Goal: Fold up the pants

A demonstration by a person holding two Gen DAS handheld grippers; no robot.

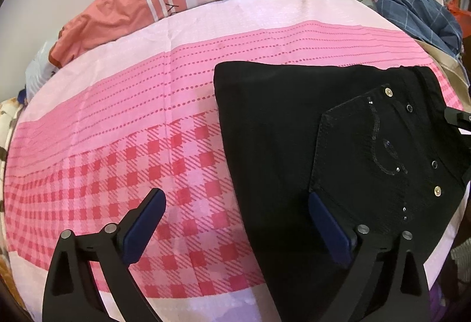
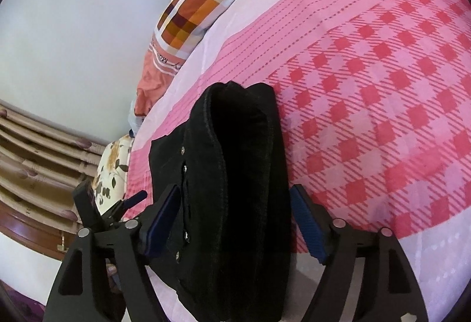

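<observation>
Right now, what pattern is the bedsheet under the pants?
Pink and red gingham bedsheet with dotted stripes; clearest in the left wrist view.

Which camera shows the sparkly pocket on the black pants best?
The left wrist view. There the pocket faces the camera flat, with its sparkles and rivets clear. In the right wrist view the black pants are seen edge-on, so only a thin strip with rivets shows.

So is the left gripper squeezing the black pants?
No, the left gripper has wide open jaws above the black pants.
</observation>
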